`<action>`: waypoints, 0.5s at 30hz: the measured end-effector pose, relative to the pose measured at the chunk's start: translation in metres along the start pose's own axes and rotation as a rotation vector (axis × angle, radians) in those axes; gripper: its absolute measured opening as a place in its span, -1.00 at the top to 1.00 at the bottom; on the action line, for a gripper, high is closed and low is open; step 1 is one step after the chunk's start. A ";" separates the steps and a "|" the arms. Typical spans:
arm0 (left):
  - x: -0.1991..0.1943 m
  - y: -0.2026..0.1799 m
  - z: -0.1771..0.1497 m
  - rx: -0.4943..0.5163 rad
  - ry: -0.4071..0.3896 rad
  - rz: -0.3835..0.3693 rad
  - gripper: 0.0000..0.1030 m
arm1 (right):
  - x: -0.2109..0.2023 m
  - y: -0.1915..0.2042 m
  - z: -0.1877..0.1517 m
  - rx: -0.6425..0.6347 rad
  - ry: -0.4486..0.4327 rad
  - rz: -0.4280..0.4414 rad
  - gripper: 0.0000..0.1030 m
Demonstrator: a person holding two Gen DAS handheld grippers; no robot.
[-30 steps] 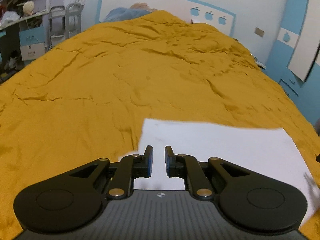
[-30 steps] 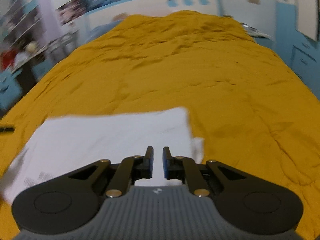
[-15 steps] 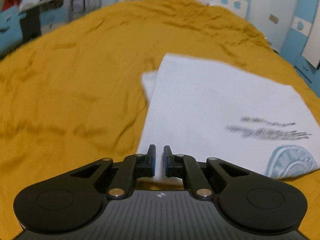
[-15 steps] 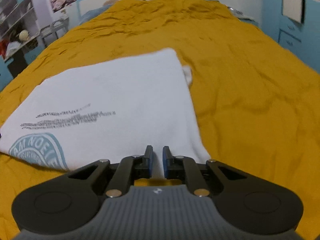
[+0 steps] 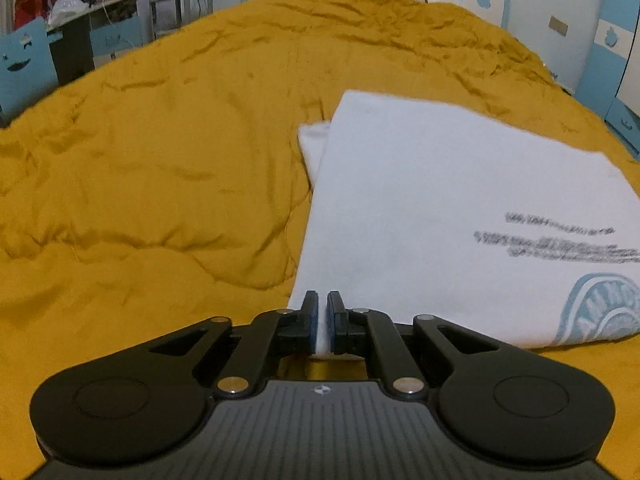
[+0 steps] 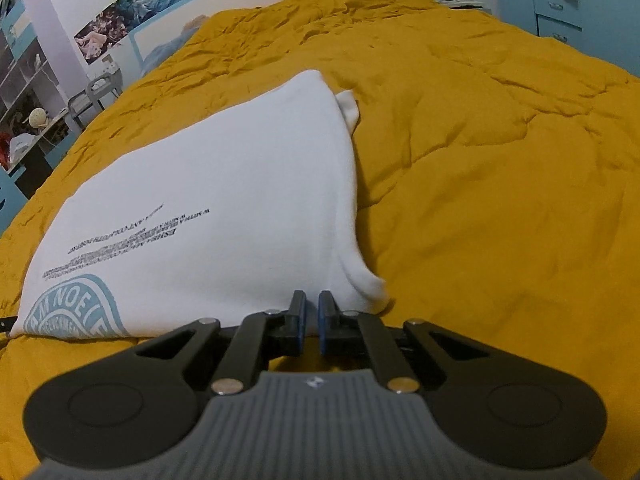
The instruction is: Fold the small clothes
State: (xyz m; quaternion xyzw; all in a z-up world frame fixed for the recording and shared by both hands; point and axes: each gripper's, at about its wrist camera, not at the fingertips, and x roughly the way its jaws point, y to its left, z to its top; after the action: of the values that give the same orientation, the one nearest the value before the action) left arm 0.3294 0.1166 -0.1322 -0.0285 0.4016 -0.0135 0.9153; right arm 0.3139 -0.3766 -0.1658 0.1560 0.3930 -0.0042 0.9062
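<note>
Two views share one white shirt on the yellow quilt.

Left wrist view: the left gripper [image 5: 323, 322] is nipped shut on the near left corner of the shirt [image 5: 432, 208], white cloth showing between its jaws. The shirt stretches ahead and rightward across the quilt [image 5: 152, 168].

Right wrist view: the right gripper [image 6: 309, 326] looks closed at the shirt's [image 6: 224, 200] near right corner, apparently pinching the hem. Judging from this, each hand holds its own near corner, long sides running away from both.

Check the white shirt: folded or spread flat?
Folded: the white shirt lies as a tidy rectangle on the yellow bedcover, a sleeve tucked underneath.
</note>
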 end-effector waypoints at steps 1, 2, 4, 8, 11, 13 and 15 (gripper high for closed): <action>-0.004 -0.002 0.002 0.002 -0.011 -0.004 0.69 | -0.002 0.001 0.003 0.001 -0.003 0.003 1.00; -0.008 -0.004 0.006 0.008 -0.031 -0.009 0.66 | -0.005 0.001 0.006 0.005 -0.009 0.010 0.95; -0.017 -0.011 0.015 0.020 -0.065 -0.023 0.65 | -0.015 0.002 0.010 0.009 -0.030 0.028 0.72; -0.017 -0.032 0.035 0.017 -0.086 -0.094 0.65 | -0.029 0.005 0.024 -0.006 -0.096 0.062 0.25; -0.006 -0.056 0.045 0.038 -0.080 -0.146 0.65 | -0.024 -0.001 0.040 0.023 -0.107 0.082 0.17; 0.005 -0.074 0.050 0.064 -0.071 -0.166 0.65 | -0.014 -0.008 0.052 0.057 -0.095 0.088 0.15; 0.019 -0.094 0.055 0.076 -0.060 -0.194 0.65 | -0.002 -0.017 0.062 0.090 -0.078 0.098 0.12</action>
State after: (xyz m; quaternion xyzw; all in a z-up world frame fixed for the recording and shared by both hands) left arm 0.3825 0.0243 -0.1029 -0.0331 0.3685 -0.1165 0.9217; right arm 0.3547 -0.4105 -0.1290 0.2153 0.3486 0.0165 0.9120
